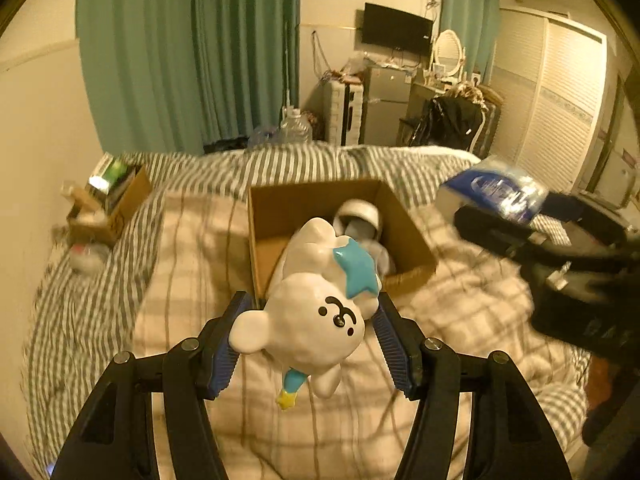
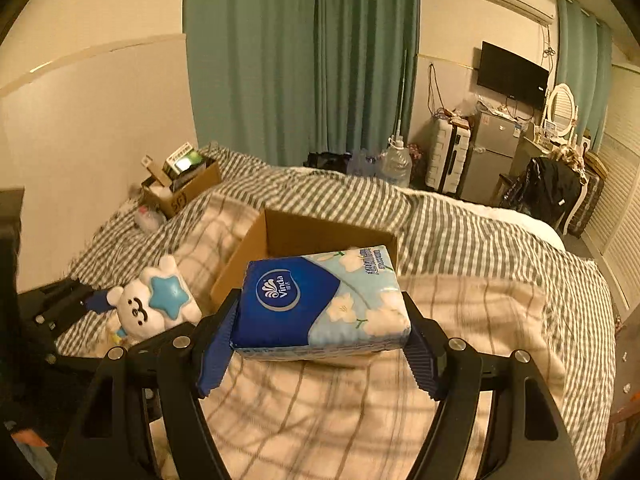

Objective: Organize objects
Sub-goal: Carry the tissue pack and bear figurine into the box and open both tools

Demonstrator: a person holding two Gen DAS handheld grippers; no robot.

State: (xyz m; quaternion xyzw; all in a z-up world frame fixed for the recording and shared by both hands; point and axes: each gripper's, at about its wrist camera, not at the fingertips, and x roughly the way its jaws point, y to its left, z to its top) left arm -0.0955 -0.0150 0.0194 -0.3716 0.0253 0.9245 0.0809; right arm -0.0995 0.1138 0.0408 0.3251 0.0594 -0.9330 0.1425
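My left gripper [image 1: 310, 322] is shut on a white bear toy [image 1: 316, 304] with a blue star, held above the bed just in front of an open cardboard box [image 1: 416, 240]. A white and grey object [image 1: 360, 220] lies inside the box. My right gripper [image 2: 320, 320] is shut on a blue Vinda tissue pack [image 2: 320, 300], held in front of the same box [image 2: 248, 256]. The tissue pack [image 1: 496, 192] also shows at right in the left wrist view, and the bear toy [image 2: 152, 304] at left in the right wrist view.
The bed has a checked blanket [image 2: 360, 408] over a striped sheet [image 2: 480, 232]. A second cardboard box [image 2: 180, 188] full of items stands at the bed's far left by the wall. Beyond the bed are water bottles [image 2: 396, 168], a fridge [image 2: 488, 160] and a chair [image 2: 552, 188].
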